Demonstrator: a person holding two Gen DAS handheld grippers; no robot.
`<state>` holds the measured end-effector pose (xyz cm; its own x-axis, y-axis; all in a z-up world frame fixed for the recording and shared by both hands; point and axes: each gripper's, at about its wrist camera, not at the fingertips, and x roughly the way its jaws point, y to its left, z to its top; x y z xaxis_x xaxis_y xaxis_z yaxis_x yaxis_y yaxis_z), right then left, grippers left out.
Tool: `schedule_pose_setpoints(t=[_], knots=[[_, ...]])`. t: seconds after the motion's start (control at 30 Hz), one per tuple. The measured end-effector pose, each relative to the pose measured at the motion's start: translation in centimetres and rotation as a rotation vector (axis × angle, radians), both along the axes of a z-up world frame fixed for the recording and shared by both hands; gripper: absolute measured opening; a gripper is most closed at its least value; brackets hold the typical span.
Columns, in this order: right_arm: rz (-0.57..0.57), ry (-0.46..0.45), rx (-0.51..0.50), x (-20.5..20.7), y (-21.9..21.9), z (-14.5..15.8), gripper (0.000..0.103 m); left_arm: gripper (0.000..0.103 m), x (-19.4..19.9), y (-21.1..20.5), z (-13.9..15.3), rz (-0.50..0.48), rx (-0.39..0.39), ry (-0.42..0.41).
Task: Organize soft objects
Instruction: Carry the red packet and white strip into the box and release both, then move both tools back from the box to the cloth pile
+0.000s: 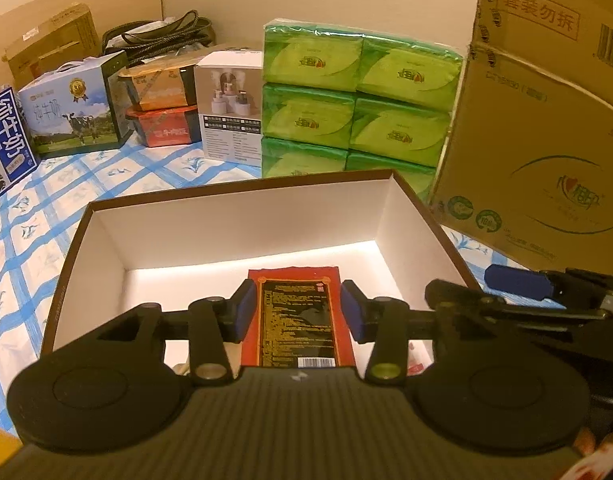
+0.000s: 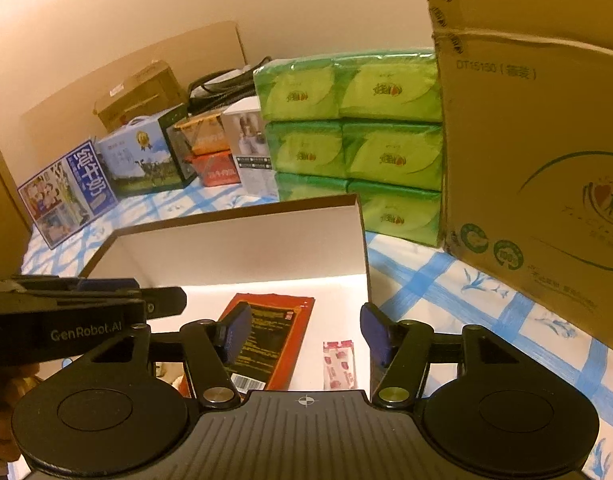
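- Red packet (image 1: 297,320) with a black printed label, lying flat on the white floor of the open box (image 1: 242,216).
- Seen between the blue pads (image 1: 245,308) of the left gripper (image 1: 299,309); jaws partly apart, pads clear of the packet's edges, nothing clamped.
- Small pink-and-white sachet (image 2: 339,364) lying beside the red packet on the same box floor, apart from it.
- Right gripper (image 2: 306,334) poised over that floor, jaws wide, holding nothing; one pad (image 2: 237,334) over the red packet's edge, the sachet showing in the gap.
- Box brown outside, white inside, set on a blue-and-white checked cloth (image 1: 26,232).
- Stacked green tissue packs (image 1: 358,108) just behind the box, a large cardboard carton (image 1: 546,140) beside them.
- Milk cartons (image 1: 74,112) and a white product box (image 1: 230,108) farther back along the wall.
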<state>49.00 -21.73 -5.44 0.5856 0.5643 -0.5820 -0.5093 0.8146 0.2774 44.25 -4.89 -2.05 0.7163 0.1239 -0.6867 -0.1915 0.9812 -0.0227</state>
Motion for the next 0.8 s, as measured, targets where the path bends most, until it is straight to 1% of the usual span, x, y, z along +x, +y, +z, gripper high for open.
schedule_pose_setpoints(t=[0.1, 0.33, 0.4, 0.6, 0.7, 0.8], knots=[[-0.026, 0.008, 0.015, -0.3, -0.8, 0.4, 0.062, 0.049, -0.5, -0.3, 0.2, -0.013, -0.003, 0.003], [-0.073, 0.026, 0.068, -2.5, -3.9, 1.7, 0.063, 0.051, -2.8, -1.6, 1.3, -0.07, -0.01, -0.007], [-0.083, 0.029, 0.085, -3.5, -4.8, 2.2, 0.064, 0.053, -3.8, -2.1, 1.6, -0.091, -0.012, -0.007], [-0.131, 0.01, 0.125, -7.6, -7.8, 4.0, 0.068, 0.056, -8.0, -3.6, 2.6, -0.174, -0.019, -0.014], [-0.162, 0.007, 0.124, -10.0, -8.8, 4.8, 0.069, 0.059, -10.3, -4.3, 3.2, -0.214, -0.004, -0.023], [-0.175, 0.002, 0.128, -12.5, -9.6, 5.6, 0.07, 0.06, -12.9, -4.5, 3.7, -0.248, -0.001, -0.033]])
